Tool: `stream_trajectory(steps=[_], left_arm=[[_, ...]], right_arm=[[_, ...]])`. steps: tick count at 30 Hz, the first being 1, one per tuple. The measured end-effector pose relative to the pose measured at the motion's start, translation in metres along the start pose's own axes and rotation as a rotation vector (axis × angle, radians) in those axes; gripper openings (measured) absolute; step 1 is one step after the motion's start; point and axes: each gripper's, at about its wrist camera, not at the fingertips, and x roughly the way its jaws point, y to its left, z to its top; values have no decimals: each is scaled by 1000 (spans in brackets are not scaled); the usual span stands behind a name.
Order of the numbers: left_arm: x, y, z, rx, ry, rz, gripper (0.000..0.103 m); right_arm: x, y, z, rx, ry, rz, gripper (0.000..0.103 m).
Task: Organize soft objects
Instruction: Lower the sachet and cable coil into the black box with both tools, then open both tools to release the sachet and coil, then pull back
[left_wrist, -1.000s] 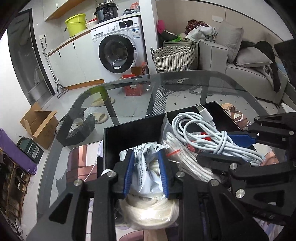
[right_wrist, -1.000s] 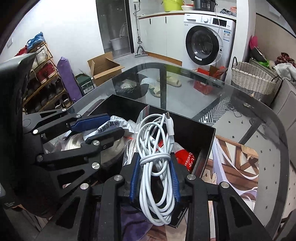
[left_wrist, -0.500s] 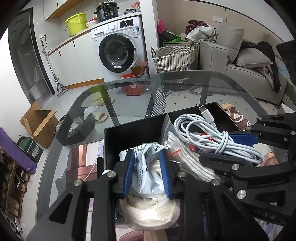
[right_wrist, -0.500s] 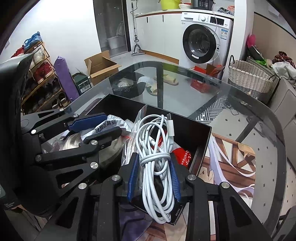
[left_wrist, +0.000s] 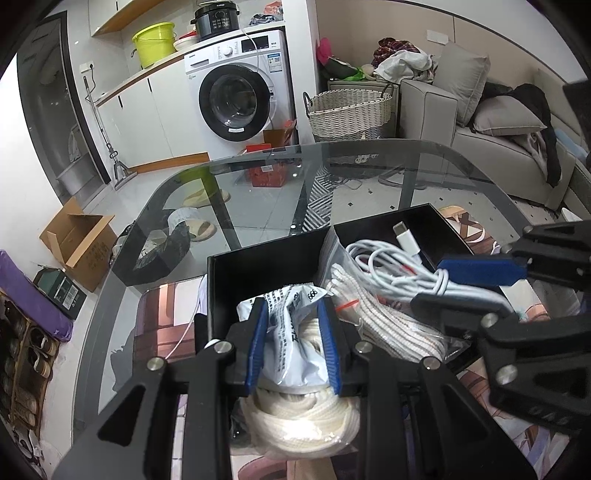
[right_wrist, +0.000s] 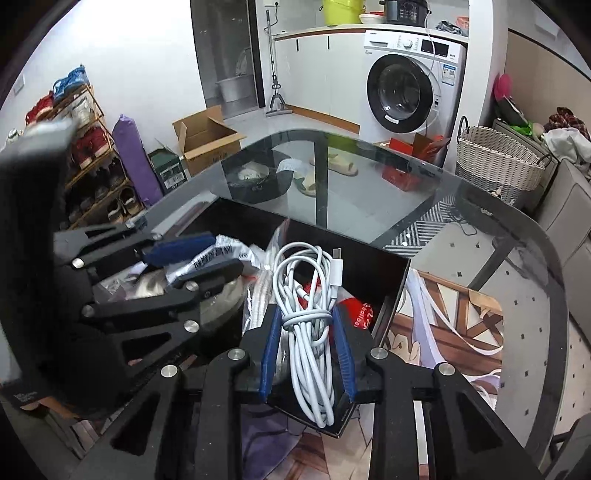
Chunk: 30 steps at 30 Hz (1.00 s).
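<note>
Little has shifted since the earlier frames: both tools sit where they were, and the right gripper has just closed tighter on the white cable, pads pressing its wrapped waist. Left gripper pinches the grey plastic bag holding cream rope. Both bundles lie in the black box on the glass table. Judgement: both are light and limp. Loops may slide, film may slip, so grip at the cable's wrap and at bunched film.

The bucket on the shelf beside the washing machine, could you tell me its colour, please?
The bucket is bright yellow-green, clearest in the left wrist view.
</note>
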Motion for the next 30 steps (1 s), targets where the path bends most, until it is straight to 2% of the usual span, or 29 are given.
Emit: stream_trajectory(steps=[3, 24, 26, 27, 30], left_arm=[[-1, 0, 0, 1, 0, 2, 26], [0, -3, -1, 3, -6, 18, 27], [-1, -4, 0, 1, -12, 20, 30], [-3, -3, 0, -3, -19, 21, 37], [-10, -4, 3, -16, -36, 36, 45]], right_arm=[[7, 1, -3, -25, 9, -20, 28], [8, -2, -2, -2, 16, -9, 28], [8, -2, -2, -11, 17, -13, 29], [6, -1, -2, -16, 15, -18, 31], [-1, 3, 0, -32, -16, -30, 33]])
